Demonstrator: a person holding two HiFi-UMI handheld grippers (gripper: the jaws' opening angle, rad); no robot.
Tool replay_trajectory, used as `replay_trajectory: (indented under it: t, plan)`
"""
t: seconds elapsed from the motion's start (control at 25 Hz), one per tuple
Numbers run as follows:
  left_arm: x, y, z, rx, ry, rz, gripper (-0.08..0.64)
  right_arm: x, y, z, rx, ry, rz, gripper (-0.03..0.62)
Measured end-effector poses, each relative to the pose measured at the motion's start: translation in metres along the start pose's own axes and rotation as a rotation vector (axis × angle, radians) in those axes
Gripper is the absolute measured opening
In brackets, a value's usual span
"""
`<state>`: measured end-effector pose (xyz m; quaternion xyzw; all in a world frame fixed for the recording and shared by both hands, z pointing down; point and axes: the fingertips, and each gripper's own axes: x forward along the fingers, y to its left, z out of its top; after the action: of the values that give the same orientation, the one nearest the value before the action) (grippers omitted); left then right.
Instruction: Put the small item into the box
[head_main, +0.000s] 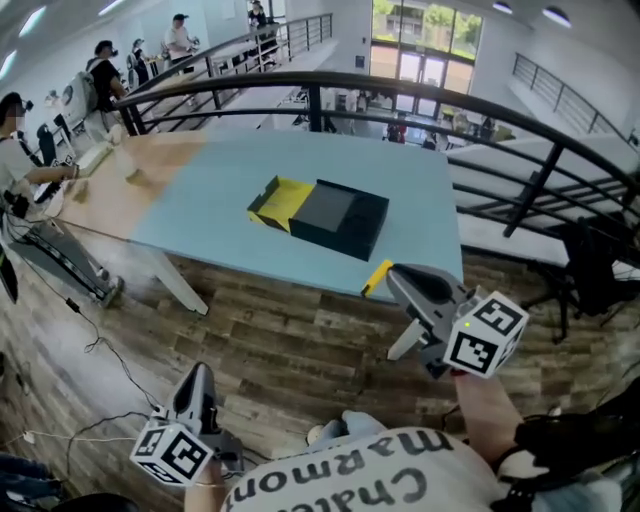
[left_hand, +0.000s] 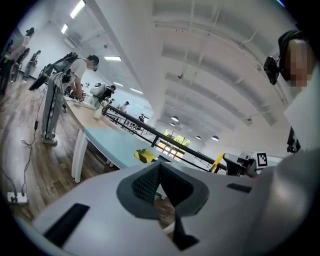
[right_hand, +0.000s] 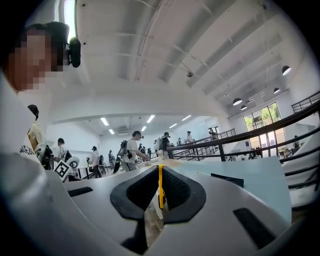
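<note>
Holding the small item at the table's near edge, short of the box.
Pale blue rectangular table (head_main: 220, 200) carries the open black cardboard box with a yellow flap (head_main: 340, 215) near its middle. Right gripper (head_main: 395, 278) pinches a thin flat yellow strip (right_hand: 160, 182) between its pads, apart from the box. Left gripper (head_main: 200, 378) hangs low over the wood floor, jaws pressed together on nothing.

Of the yellow item (right_hand: 160, 186), only a thin edge is seen between the right gripper's (right_hand: 160, 170) pads; the rest is hidden. The far box's (head_main: 335, 215) dark inside cannot be made out.
</note>
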<state>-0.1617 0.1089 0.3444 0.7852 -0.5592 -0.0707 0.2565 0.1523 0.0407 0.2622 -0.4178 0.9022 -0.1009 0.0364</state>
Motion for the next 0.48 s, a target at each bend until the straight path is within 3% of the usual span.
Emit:
replay_trajectory:
  t: [0.2,0.48]
  plan:
    - [0.011,0.025,0.020,0.004,-0.023,-0.019,0.003,0.025,0.000,0.003,0.001,-0.013,-0.023,0.046]
    - [0.016,0.052,0.012,-0.049,-0.001,0.002,0.002,0.051,-0.003,-0.001,0.047,-0.005,-0.028,0.046]
